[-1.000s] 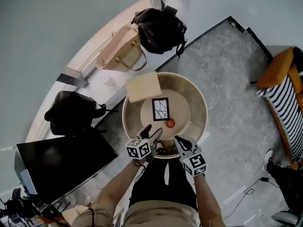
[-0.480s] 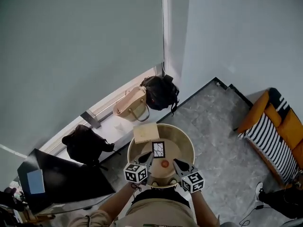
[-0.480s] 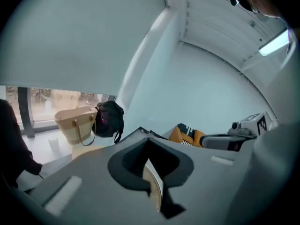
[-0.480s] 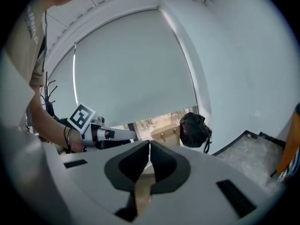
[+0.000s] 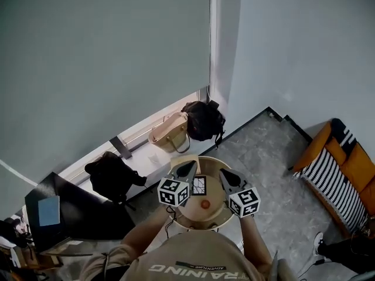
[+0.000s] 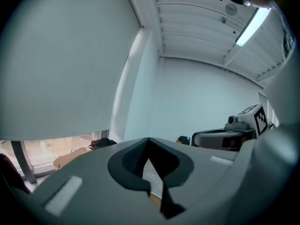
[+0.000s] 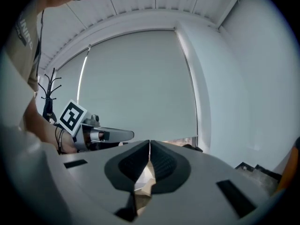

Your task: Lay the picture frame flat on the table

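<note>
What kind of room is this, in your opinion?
Probably an office lounge or waiting corner: a small round wooden table, an orange sofa with a striped cushion, and a large grey roller blind.

Black picture frame [image 5: 199,185], beige table [image 5: 214,215]

pale grey-blue walls [image 5: 293,51] | grey marbled floor [image 5: 263,154] | grey roller blind [image 5: 105,57] above low window strip [image 5: 143,129] | orange striped sofa [image 5: 328,171] | ceiling tube light [image 6: 252,26] lit

Orange ball [image 5: 205,204] lies just beside picture frame [image 5: 199,185] (table [image 5: 218,214] open to right).
</note>
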A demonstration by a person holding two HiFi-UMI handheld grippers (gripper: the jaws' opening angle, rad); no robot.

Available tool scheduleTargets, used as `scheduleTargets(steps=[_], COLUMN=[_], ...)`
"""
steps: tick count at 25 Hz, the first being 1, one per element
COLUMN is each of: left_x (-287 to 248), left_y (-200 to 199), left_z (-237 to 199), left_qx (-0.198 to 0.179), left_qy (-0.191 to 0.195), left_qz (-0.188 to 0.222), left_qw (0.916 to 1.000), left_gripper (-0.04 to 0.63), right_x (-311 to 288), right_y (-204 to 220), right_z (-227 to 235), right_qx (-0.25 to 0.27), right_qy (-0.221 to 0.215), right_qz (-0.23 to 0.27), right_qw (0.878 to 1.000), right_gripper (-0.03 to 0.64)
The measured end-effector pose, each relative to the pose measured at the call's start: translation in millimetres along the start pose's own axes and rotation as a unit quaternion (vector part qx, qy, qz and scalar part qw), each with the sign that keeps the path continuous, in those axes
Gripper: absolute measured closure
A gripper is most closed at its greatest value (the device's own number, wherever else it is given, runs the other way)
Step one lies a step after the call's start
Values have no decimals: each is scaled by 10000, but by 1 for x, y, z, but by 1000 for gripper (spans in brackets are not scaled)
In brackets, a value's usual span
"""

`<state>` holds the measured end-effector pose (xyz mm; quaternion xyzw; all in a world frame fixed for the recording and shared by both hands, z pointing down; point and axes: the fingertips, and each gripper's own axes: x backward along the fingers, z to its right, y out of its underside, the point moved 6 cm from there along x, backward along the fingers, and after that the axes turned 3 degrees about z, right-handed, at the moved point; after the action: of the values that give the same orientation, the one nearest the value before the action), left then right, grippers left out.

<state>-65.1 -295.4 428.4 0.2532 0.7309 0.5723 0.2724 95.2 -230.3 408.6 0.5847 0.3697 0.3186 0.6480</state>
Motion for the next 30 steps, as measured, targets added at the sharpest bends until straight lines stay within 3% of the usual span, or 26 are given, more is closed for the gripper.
scheduleTargets(steps=[6,20,30], left_x=[-12,-6,-11], left_y=[-35,-16,-18], left_z=[-2,-2,-3], left_qx=[-224,-361,-487], left_qy=[-267,-547,-523], left_qz=[400,264,130], left_qw=[9986,9975,9974], left_gripper=[589,589,589], right_x=[-8,3,-1], right_y=[-34,-26,-19], right_z=[9,21,17], right_qx=[271,367,398], right_qy=[4,160,-14], right_qz=[160,450,340], right_qw=[9995,9982,9986], right_gripper=[610,611,611])
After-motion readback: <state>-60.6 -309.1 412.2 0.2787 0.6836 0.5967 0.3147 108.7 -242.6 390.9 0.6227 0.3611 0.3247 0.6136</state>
